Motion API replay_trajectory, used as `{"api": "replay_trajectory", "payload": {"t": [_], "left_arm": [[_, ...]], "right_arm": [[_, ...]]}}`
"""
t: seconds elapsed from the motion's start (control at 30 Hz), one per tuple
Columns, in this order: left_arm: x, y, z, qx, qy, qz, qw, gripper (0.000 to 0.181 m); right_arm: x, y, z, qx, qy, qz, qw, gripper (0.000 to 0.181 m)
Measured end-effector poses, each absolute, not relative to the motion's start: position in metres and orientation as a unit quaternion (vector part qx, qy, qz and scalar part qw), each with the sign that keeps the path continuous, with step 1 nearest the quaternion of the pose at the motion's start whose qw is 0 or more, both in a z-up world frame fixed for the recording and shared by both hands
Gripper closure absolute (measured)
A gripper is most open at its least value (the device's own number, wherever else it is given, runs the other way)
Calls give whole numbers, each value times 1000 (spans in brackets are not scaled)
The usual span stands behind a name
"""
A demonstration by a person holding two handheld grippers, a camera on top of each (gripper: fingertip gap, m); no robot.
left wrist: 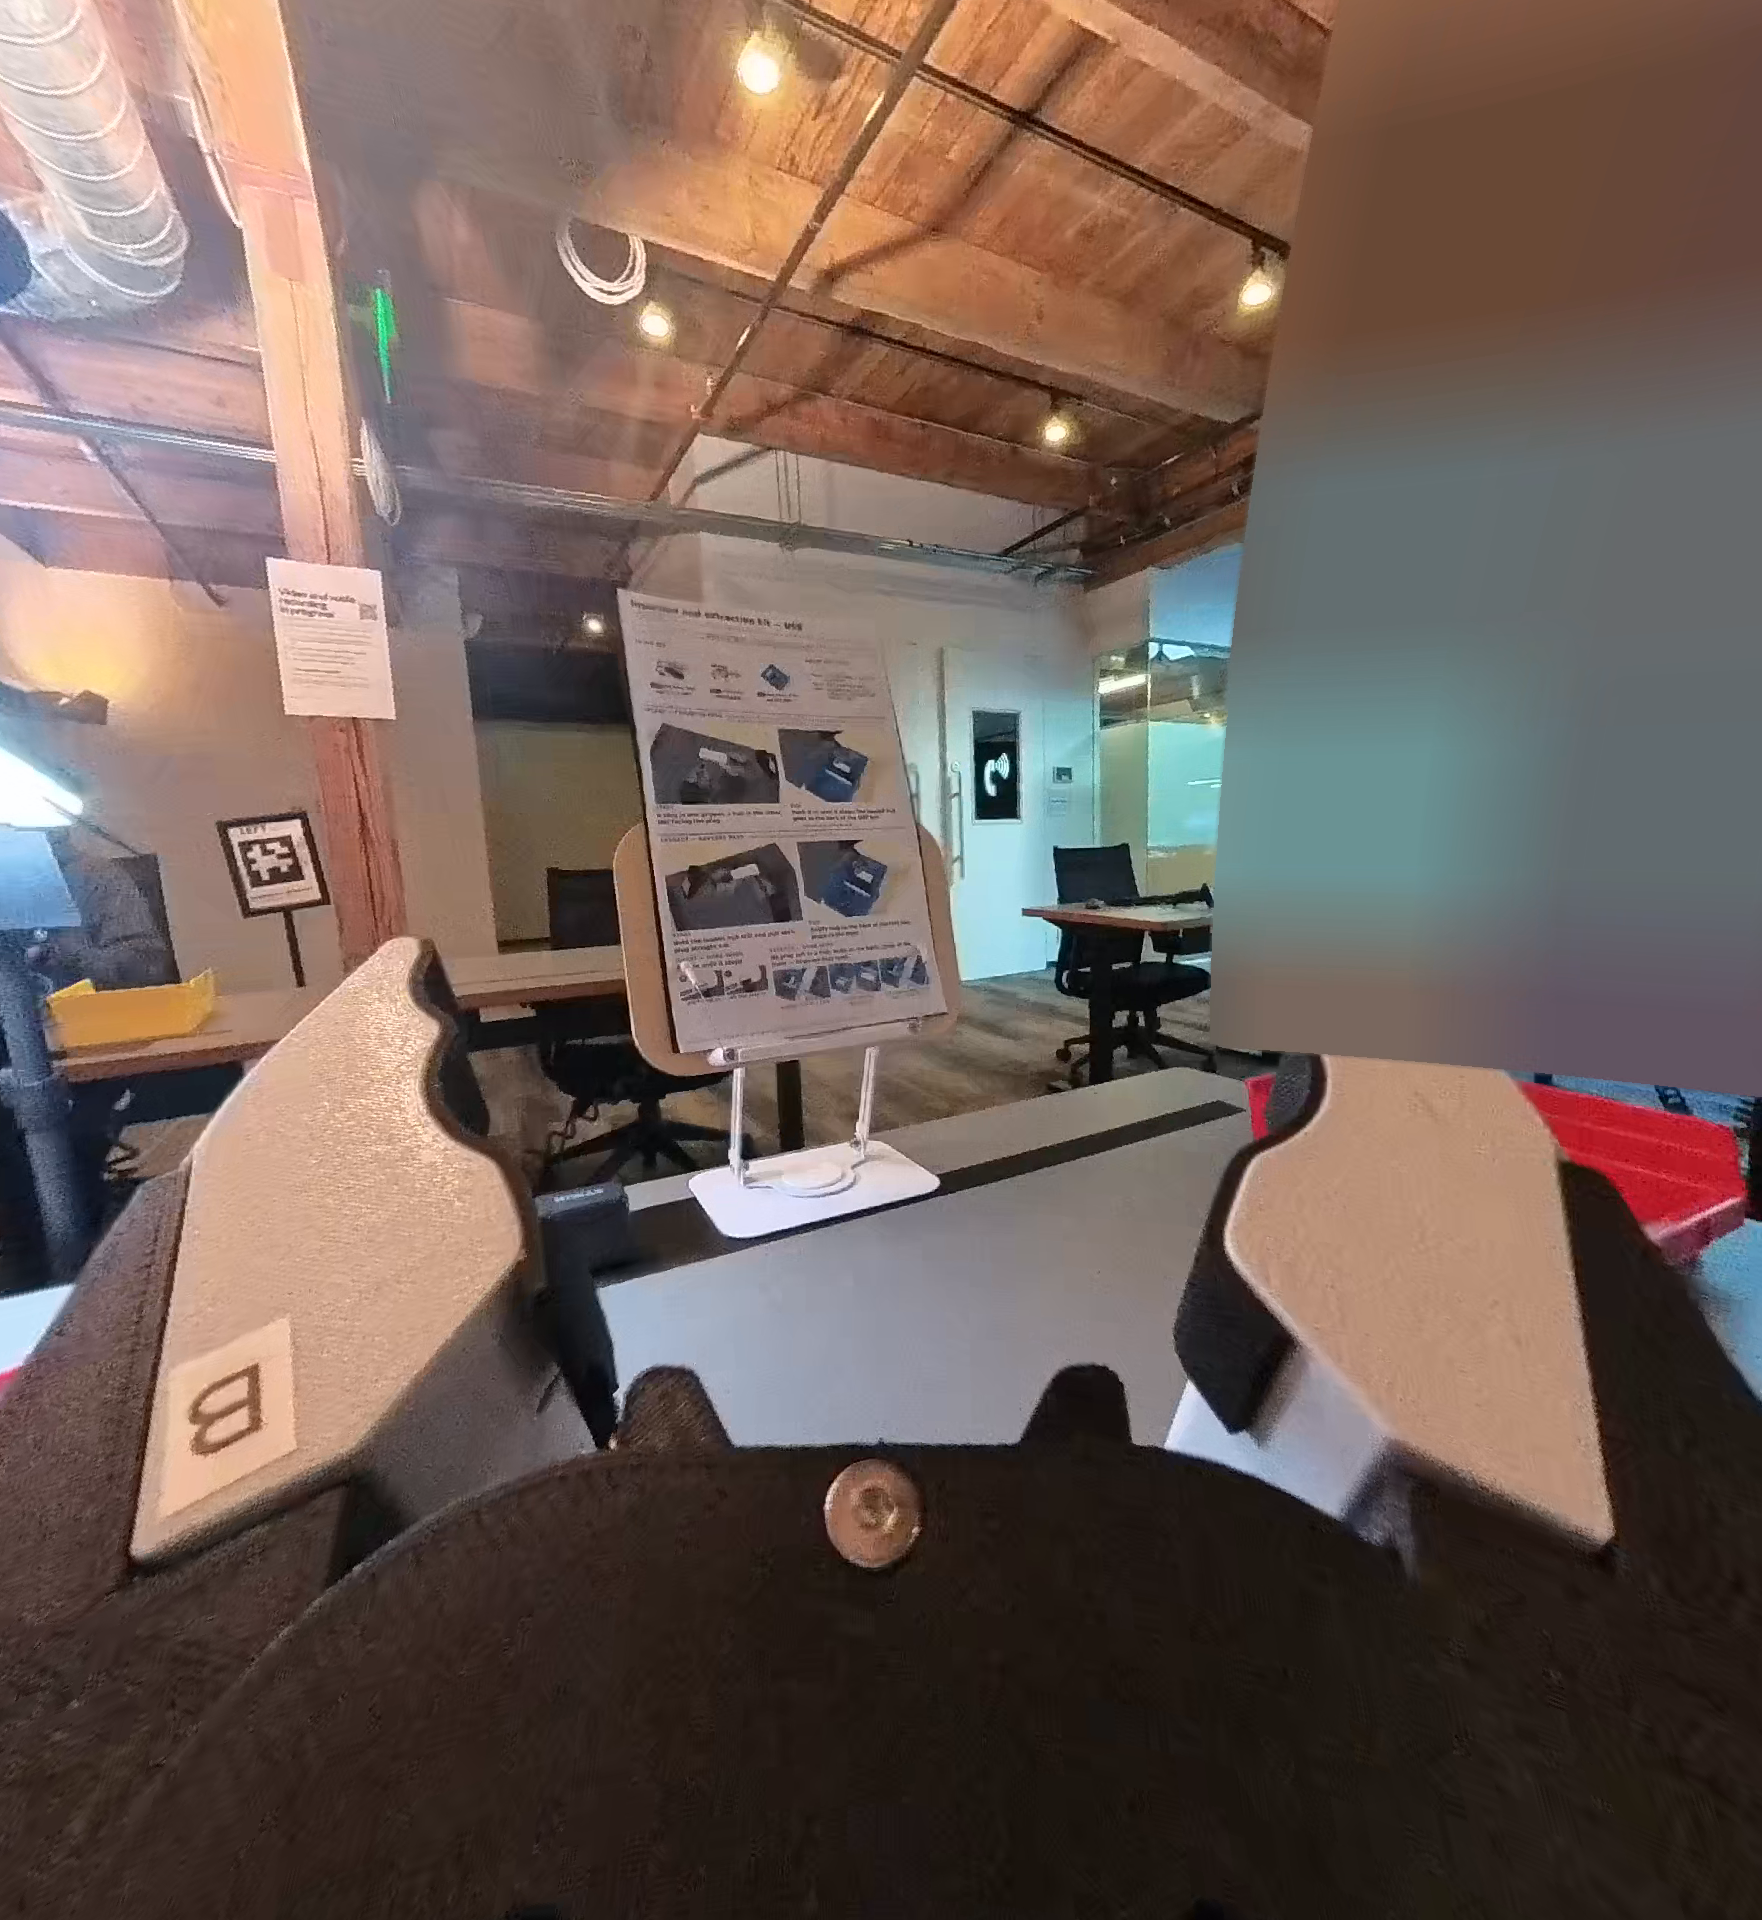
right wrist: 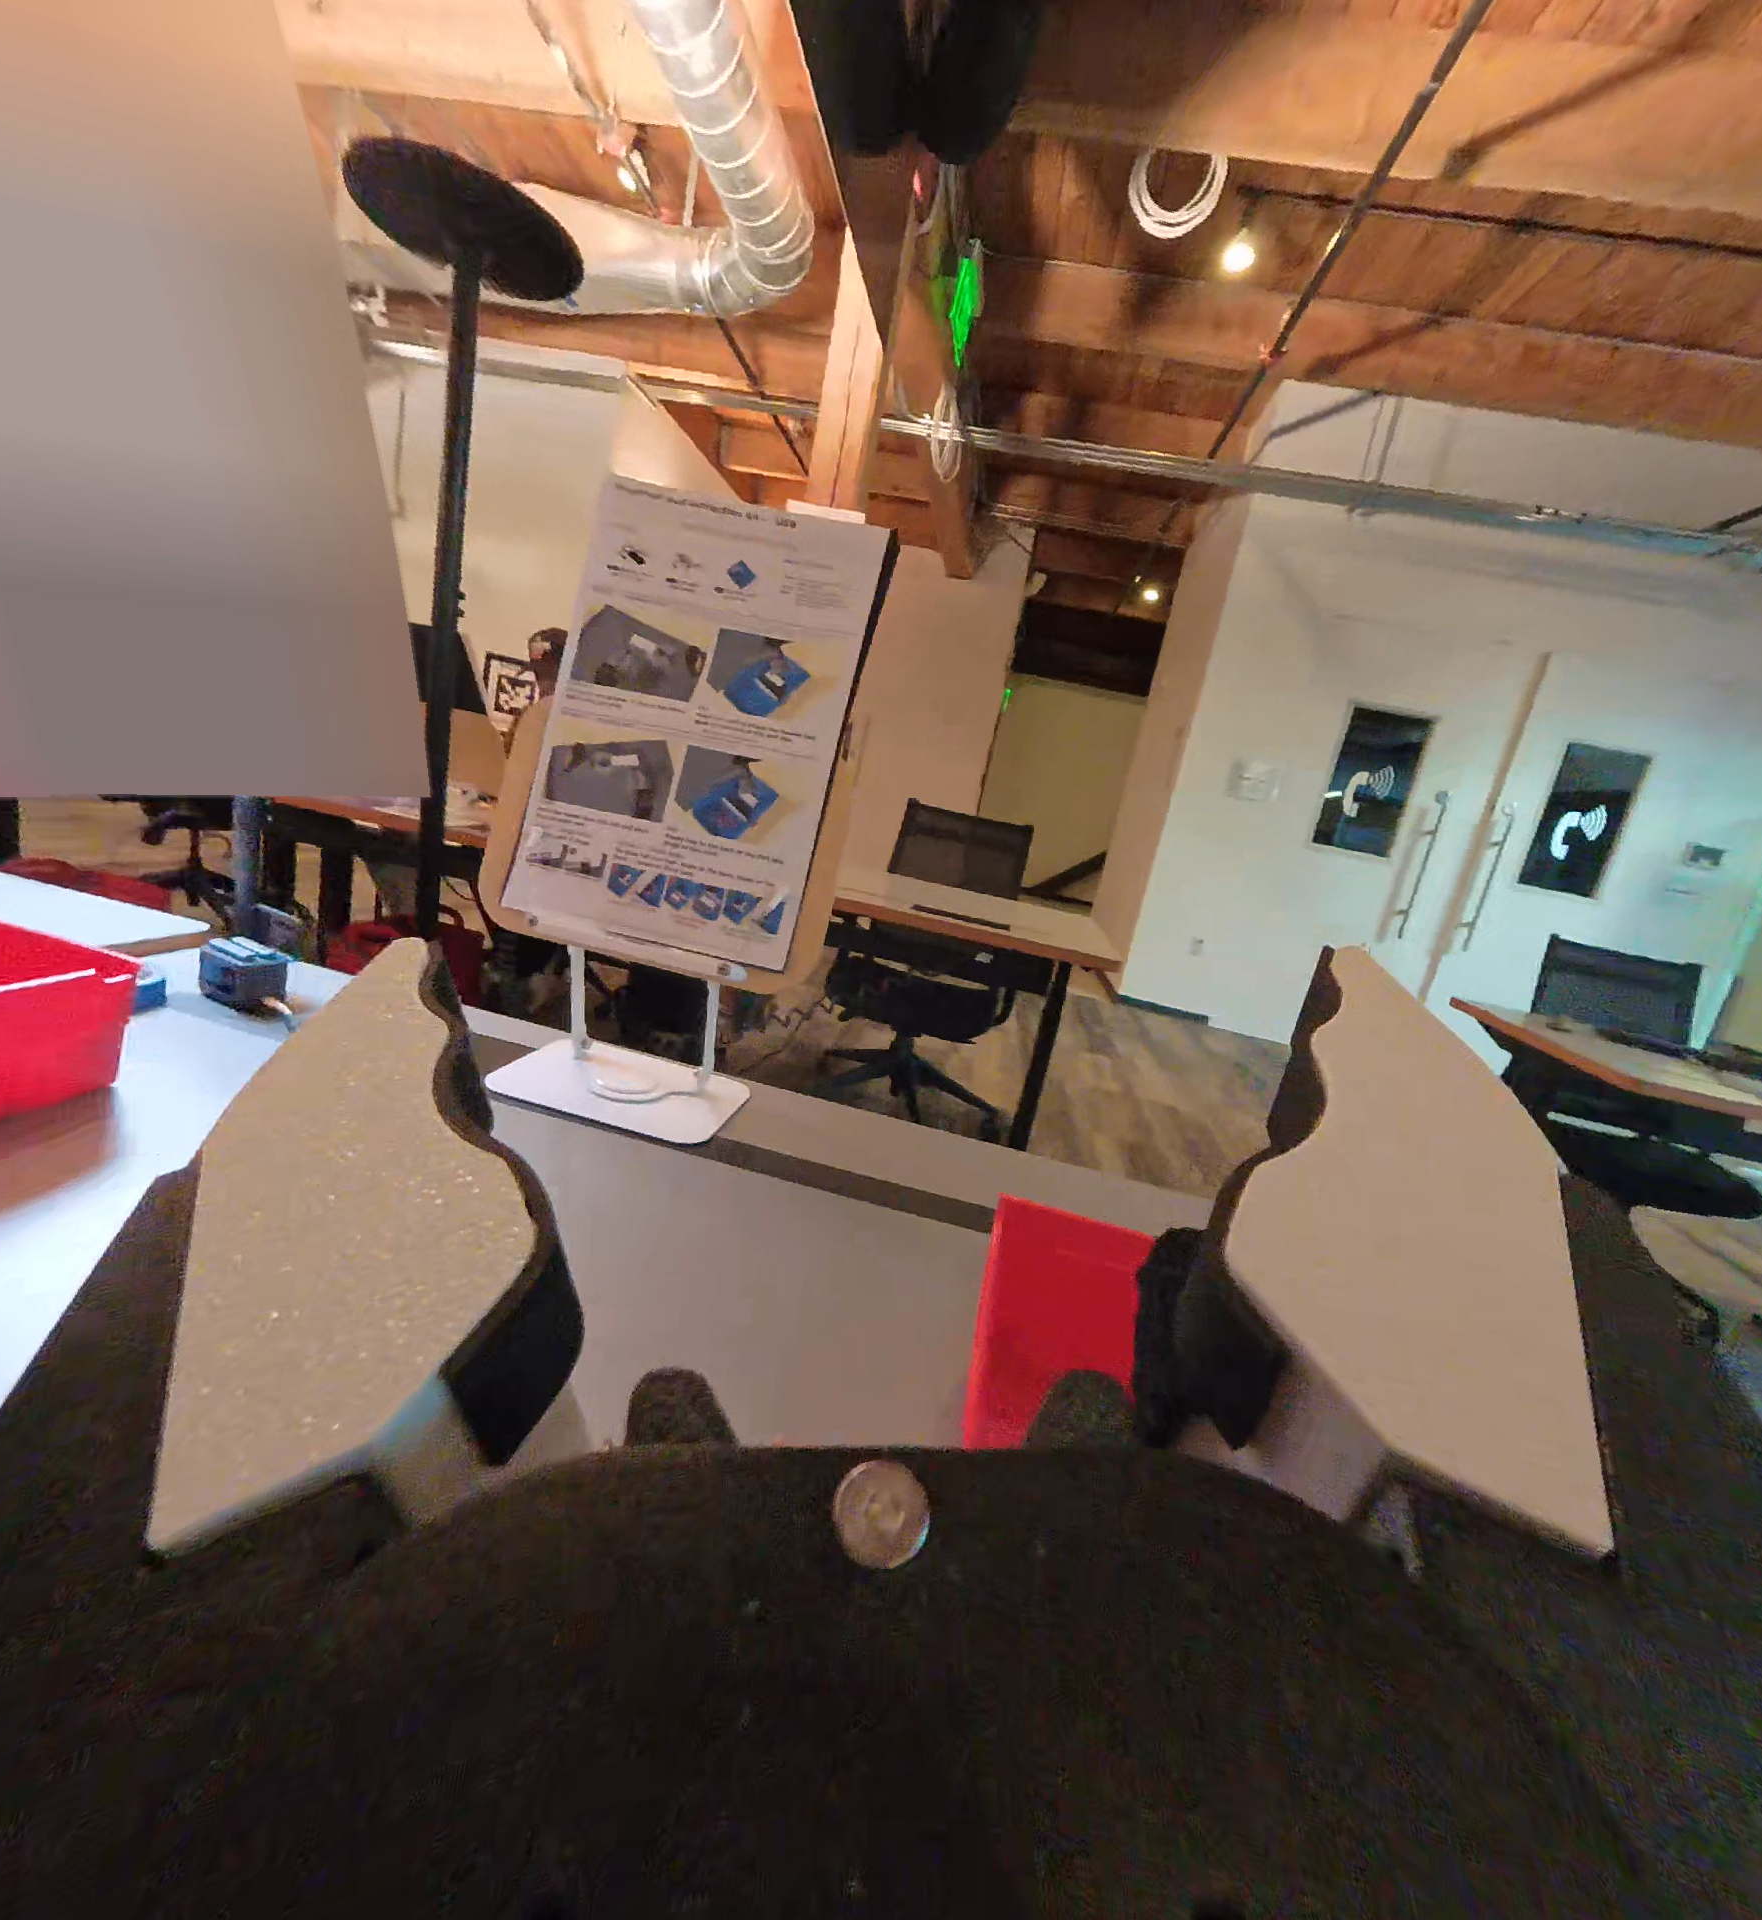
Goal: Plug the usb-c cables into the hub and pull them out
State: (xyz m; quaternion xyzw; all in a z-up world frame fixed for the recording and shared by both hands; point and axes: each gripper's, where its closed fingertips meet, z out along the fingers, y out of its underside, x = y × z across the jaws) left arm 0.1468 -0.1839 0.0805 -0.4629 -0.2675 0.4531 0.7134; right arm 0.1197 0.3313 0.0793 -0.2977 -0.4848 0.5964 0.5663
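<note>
Can't spot the hub or any usb-c cables in either view, so where they sit and which way they point can't be told. Big blurred patches eat one upper corner of each picture. Left gripper (left wrist: 872, 1081) is spread wide, holding nothing; same for the right gripper (right wrist: 882, 1049). Plenty of bare grey table (left wrist: 908, 1299) ahead, up to the instruction sheet (left wrist: 778, 821) on its white stand (left wrist: 815, 1184) at the far edge. A red bin (right wrist: 1053, 1320) sits just beside the right finger.
</note>
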Motion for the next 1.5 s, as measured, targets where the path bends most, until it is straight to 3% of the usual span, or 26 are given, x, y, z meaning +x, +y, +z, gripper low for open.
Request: {"api": "replay_trajectory", "payload": {"t": [0.5,1.5], "left_arm": [[143,-186,73,-483,-278,469,686,36],[103,-209,36,-513,-346,452,642,39]], "right_arm": [[120,344,98,-293,-445,600,596,36],[94,334,74,-331,-481,598,549,39]]}}
